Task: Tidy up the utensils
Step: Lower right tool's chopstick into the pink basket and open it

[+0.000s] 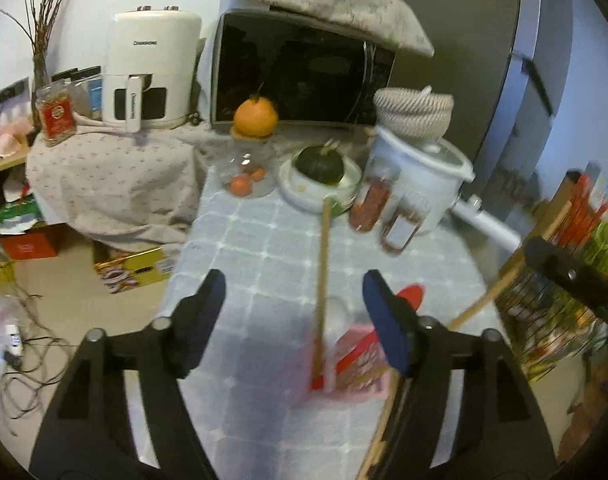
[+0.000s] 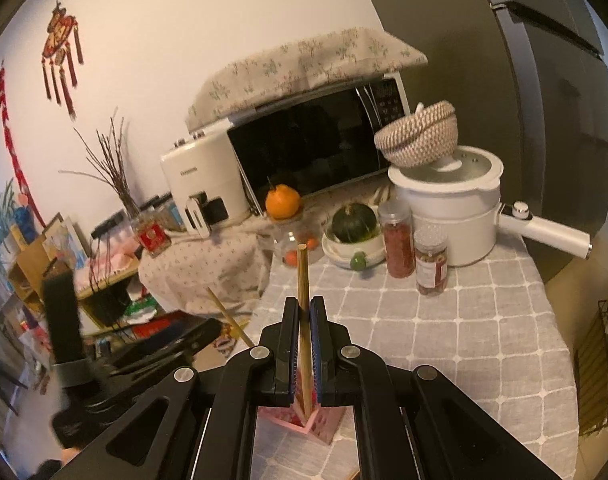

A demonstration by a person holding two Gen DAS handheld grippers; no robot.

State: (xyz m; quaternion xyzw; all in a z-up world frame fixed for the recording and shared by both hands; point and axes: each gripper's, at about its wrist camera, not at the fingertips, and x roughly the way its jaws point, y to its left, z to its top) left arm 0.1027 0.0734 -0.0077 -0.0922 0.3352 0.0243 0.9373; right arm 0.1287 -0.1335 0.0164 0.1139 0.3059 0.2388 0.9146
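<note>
A pink box point(image 1: 360, 368) stands on the grey checked tablecloth point(image 1: 256, 248) with a red spoon point(image 1: 410, 294) in it. One wooden chopstick point(image 1: 322, 272) leans upright out of the box, between the spread fingers of my left gripper point(image 1: 294, 280); neither pad touches it. My right gripper point(image 2: 304, 304) is shut on a second chopstick point(image 2: 303, 264), whose lower end reaches into the pink box point(image 2: 320, 424). From the left wrist view that right gripper point(image 1: 564, 272) comes in from the right, holding its chopstick point(image 1: 488, 296) slanted. The left gripper's black body point(image 2: 164, 344) shows at the left of the right wrist view.
Behind the box stand two spice jars point(image 2: 400, 240), a white pot point(image 2: 452, 216) with a woven basket point(image 2: 418, 136) on it, a green pumpkin in a bowl point(image 2: 354, 222), a glass jar with oranges point(image 1: 248, 172), a microwave point(image 1: 296, 68) and an air fryer point(image 1: 150, 72). A wire rack point(image 1: 556, 320) stands at the right.
</note>
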